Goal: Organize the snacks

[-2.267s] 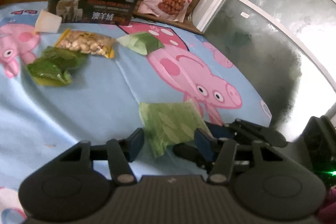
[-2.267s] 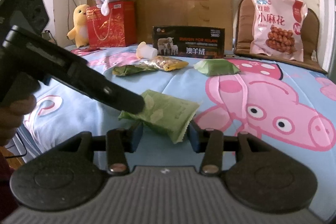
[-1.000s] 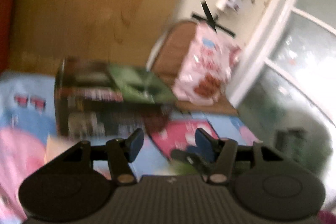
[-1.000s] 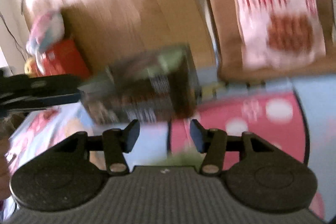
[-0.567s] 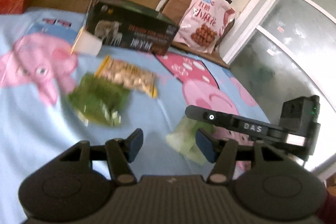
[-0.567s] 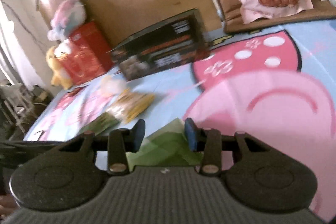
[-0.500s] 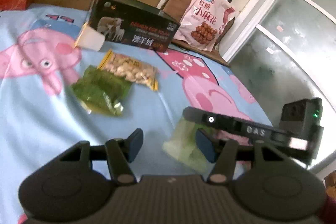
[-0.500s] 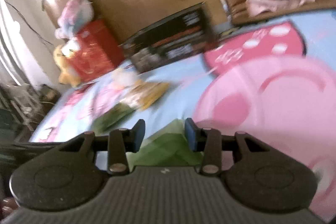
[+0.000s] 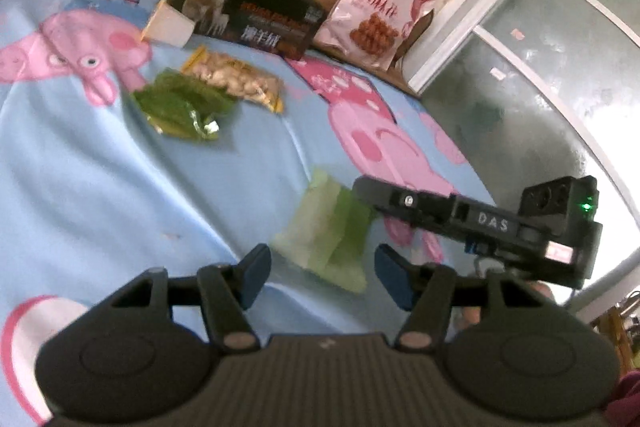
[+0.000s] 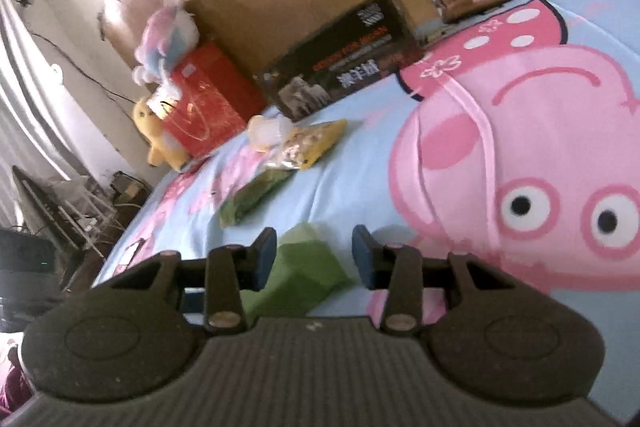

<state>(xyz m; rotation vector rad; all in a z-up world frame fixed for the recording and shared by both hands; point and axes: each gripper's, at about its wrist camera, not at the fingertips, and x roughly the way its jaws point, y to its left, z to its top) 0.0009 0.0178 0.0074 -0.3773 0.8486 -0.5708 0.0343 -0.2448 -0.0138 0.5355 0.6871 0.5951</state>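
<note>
A light green snack packet sits between the pads of my right gripper, which is shut on it low over the blue cartoon sheet. From the left wrist, that packet shows just ahead of my left gripper, which is open and holds nothing. My right gripper reaches in from the right over the packet. Farther back lie a dark green packet, a yellow peanut packet and a white cup, in front of a black box.
A big pink snack bag leans on a brown chair behind the bed. A red gift bag and a yellow plush toy stand at the far left corner. A glass door runs along the right.
Both grippers have come down from the black box to the sheet. The right gripper's jaws drew in around the light green packet, and its view has rolled. The left gripper stays open.
</note>
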